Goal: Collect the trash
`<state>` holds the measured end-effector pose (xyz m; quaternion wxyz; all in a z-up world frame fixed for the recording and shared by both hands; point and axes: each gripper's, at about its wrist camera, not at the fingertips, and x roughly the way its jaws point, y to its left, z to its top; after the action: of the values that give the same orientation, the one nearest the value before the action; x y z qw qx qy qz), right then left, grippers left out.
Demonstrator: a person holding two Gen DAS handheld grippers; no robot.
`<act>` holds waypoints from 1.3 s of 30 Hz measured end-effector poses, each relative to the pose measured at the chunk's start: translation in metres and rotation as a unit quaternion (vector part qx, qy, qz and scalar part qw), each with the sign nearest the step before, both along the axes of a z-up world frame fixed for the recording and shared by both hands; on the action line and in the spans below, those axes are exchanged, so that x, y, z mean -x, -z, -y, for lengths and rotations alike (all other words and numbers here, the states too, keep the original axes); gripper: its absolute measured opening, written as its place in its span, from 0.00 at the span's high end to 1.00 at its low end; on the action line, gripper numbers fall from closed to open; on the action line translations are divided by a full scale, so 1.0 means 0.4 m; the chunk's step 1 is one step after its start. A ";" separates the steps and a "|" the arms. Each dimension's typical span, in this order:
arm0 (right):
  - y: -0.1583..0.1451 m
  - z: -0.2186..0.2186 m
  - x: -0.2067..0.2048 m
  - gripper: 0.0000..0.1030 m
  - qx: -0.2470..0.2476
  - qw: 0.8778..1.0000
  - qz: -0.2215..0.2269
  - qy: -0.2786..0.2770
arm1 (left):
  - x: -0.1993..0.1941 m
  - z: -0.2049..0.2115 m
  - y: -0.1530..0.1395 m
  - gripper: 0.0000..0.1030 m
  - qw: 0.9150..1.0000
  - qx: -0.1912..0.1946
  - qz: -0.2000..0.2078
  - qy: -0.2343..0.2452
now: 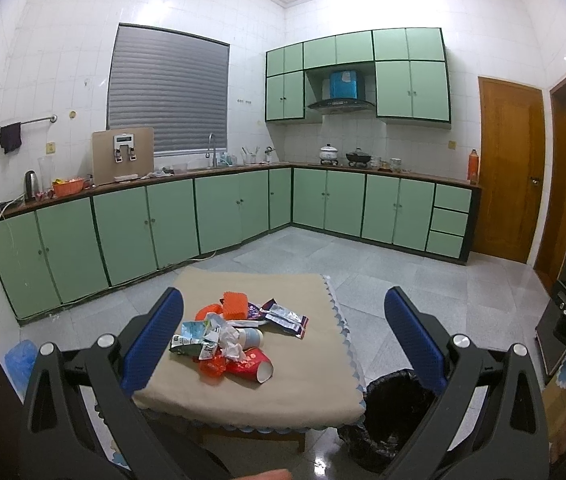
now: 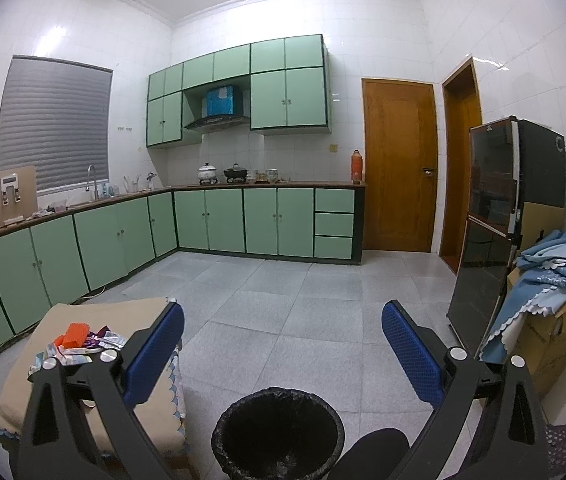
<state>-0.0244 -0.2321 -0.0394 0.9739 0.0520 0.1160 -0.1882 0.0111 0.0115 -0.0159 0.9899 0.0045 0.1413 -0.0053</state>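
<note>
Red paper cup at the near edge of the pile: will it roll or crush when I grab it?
The red paper cup lies on its side, so a nudge would probably roll it. It looks thin and likely light; it may crush under firm jaws. The tablecloth should slow it.

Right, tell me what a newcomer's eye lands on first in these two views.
First, the colourful heap of crumpled wrappers, cartons and paper cups on the low beige-clothed table, between the open blue-padded fingers of the left hand-held gripper. Next, the round black-lined trash bin on the grey tiled floor, right of the table and below the open right hand-held gripper. Behind, mint-green kitchen cabinets line the walls.
</note>
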 end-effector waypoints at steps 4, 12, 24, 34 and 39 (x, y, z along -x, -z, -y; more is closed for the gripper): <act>0.010 -0.017 -0.026 0.06 0.003 1.000 -0.002 -0.026 | -0.014 -0.017 0.012 0.05 1.000 0.008 -0.007 -0.006; 0.068 -0.070 -0.141 0.06 -0.010 0.991 -0.038 -0.131 | -0.085 -0.120 0.096 0.05 0.996 0.037 -0.072 -0.023; 0.215 -0.297 -0.424 0.06 -0.001 0.929 -0.116 -0.350 | -0.223 -0.312 0.250 0.05 0.986 0.042 -0.122 -0.105; 0.380 -0.577 -0.660 0.31 0.005 0.861 -0.173 -0.479 | -0.353 -0.420 0.334 0.05 0.985 0.051 -0.123 -0.110; 0.489 -0.677 -0.767 0.45 -0.014 0.841 -0.208 -0.500 | -0.413 -0.438 0.376 0.05 0.986 0.035 -0.120 -0.113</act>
<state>0.2823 0.0388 -0.2349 0.8879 -0.0402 0.3289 0.3192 0.1762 0.1869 -0.1661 0.9597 -0.0469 0.2583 0.1008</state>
